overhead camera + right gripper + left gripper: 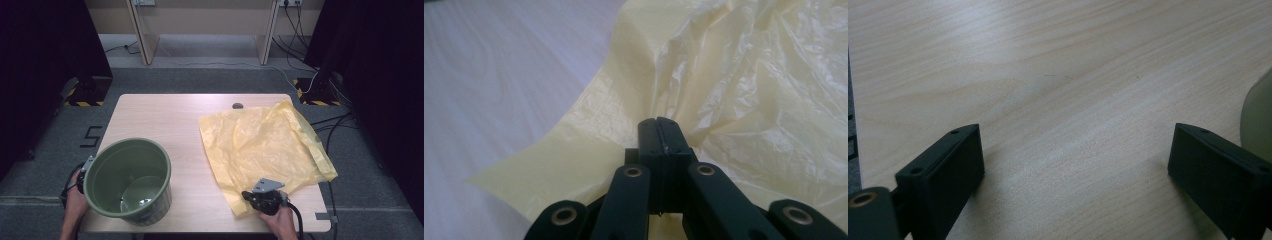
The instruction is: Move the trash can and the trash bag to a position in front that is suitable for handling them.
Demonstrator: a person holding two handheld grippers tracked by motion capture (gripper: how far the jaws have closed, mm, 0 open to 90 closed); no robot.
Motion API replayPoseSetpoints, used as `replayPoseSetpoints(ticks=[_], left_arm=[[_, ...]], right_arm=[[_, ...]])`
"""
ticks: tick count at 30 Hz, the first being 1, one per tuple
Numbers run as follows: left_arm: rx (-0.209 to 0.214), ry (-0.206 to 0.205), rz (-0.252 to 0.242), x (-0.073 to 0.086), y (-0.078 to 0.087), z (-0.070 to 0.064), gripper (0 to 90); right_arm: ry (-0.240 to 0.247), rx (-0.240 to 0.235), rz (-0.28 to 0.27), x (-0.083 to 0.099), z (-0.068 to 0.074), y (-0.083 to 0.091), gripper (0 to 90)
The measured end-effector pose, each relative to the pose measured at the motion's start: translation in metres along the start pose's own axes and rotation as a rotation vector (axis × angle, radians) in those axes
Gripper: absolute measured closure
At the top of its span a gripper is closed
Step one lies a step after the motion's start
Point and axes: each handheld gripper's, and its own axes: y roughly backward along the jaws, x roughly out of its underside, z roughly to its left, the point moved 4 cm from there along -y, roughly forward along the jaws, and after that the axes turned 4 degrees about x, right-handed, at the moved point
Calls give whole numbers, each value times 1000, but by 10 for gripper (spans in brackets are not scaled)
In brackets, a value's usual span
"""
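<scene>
Surface (190,130): a light wooden top; it carries the bucket on its near left part and the bag on its right half.
Bag (265,145): a thin yellow plastic bag, spread flat and wrinkled; its far right corner reaches the right edge of the surface, its near corner lies close to the near edge.
Bag in the right gripper view (744,85): the yellow film rises in folds around the jaw tips and lies on the pale wood at the left.
Right gripper (250,196): at the near corner of the bag, held by a hand (282,220) that comes from the bottom edge.
Right gripper state (659,125): the two jaws are pressed together with no gap; their tips lie against the bag, but I cannot tell if the film is caught between them.
Bucket (128,181): dark green, upright, mouth up, near the near left corner of the surface; the bottom inside looks shiny.
Left gripper (86,167): just beside the left wall of the bucket, mostly hidden behind it in the high view.
Left gripper state (1075,160): the jaws stand wide apart above bare wood and hold nothing; the green wall of the bucket (1259,120) is just beside the right jaw.
Bucket and bag: well apart, with bare wood between them.
</scene>
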Motion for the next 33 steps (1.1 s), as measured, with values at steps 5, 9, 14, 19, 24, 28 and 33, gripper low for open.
replayPoseSetpoints(ticks=[5, 9, 14, 19, 24, 28, 33], left_arm=[[0, 0, 0, 0, 0, 0, 66], [0, 0, -1, 0, 0, 0, 66], [-2, -1, 2, -1, -1, 0, 59], [-2, -2, 2, -1, -1, 0, 58], [-2, -2, 2, -1, -1, 0, 59], [-2, -3, 2, -1, -1, 0, 60], [11, -3, -18, 1, 3, -1, 156]], right_arm=[[5, 67, 51, 30, -24, 37, 900], [-55, 133, 68, 43, -43, 56, 818], [-161, 238, -3, 26, -53, 65, 454], [-136, 146, -14, 7, -28, 33, 374], [-119, 136, 15, 13, -27, 12, 505], [-103, 155, 21, 21, -42, 23, 763], [-111, 190, 46, 30, -56, 36, 793]])
